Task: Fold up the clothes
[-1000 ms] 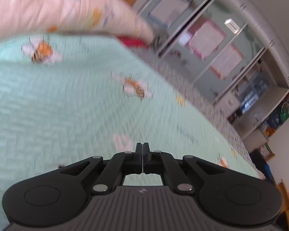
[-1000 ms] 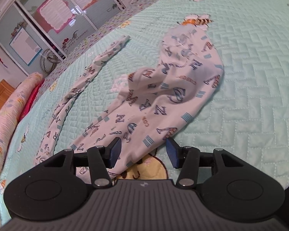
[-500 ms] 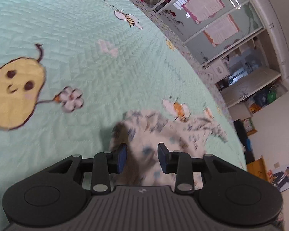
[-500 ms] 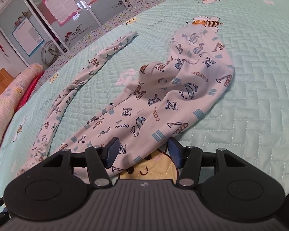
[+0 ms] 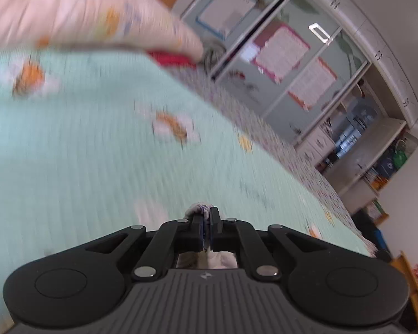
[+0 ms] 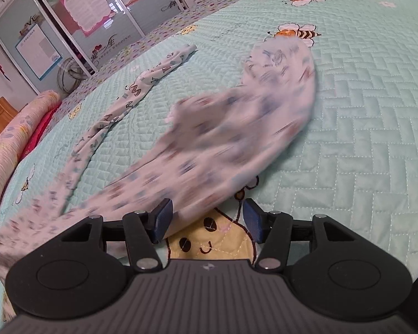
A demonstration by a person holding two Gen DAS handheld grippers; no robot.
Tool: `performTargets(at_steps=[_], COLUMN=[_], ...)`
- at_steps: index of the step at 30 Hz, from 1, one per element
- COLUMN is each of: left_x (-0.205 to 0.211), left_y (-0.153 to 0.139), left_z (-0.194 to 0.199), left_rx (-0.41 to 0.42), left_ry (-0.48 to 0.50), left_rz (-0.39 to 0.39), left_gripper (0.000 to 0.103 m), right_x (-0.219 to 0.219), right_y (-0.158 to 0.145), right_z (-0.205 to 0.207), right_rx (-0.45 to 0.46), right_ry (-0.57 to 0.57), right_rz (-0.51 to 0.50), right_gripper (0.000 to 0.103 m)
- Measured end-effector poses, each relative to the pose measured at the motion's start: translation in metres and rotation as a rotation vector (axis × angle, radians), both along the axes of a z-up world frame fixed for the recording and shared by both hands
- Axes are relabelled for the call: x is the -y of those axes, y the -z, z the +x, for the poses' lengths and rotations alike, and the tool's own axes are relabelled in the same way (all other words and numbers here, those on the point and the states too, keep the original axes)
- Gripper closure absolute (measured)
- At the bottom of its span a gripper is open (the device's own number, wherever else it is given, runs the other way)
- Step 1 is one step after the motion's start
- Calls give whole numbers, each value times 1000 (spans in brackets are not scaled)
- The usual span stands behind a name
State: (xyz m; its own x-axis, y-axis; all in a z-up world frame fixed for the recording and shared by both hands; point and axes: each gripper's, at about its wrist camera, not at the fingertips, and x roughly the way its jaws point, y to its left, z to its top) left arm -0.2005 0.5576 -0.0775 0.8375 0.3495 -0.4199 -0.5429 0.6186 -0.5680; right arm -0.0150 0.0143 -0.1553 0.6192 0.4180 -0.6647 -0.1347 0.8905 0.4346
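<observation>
Our left gripper pinches the letter-print garment – our right gripper gapes, cloth just beside one pad. Door reads "SWEET WEDDING".

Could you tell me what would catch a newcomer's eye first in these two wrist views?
The letter-printed garment sprawls blurred across the mint quilted bedspread, one long leg trailing toward the far left. The left gripper is shut on a bunch of that pale cloth, while the right gripper hangs open over a yellow cartoon face at the garment's near edge.
</observation>
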Motion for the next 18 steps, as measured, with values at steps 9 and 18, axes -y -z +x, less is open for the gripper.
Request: performTargets(at_steps=[9, 18], left_x=[10, 85], left_y=[42, 74], left_z=[-15, -92], left_rx=[-134, -112], left_ry=[31, -19], left_rz=[-130, -214], left_gripper=[64, 50], right_x=[-6, -14], right_y=[1, 6], right_z=[2, -9], right_rx=[30, 82], right_ry=[-2, -40], right_rz=[-39, -65], right_gripper=[46, 35])
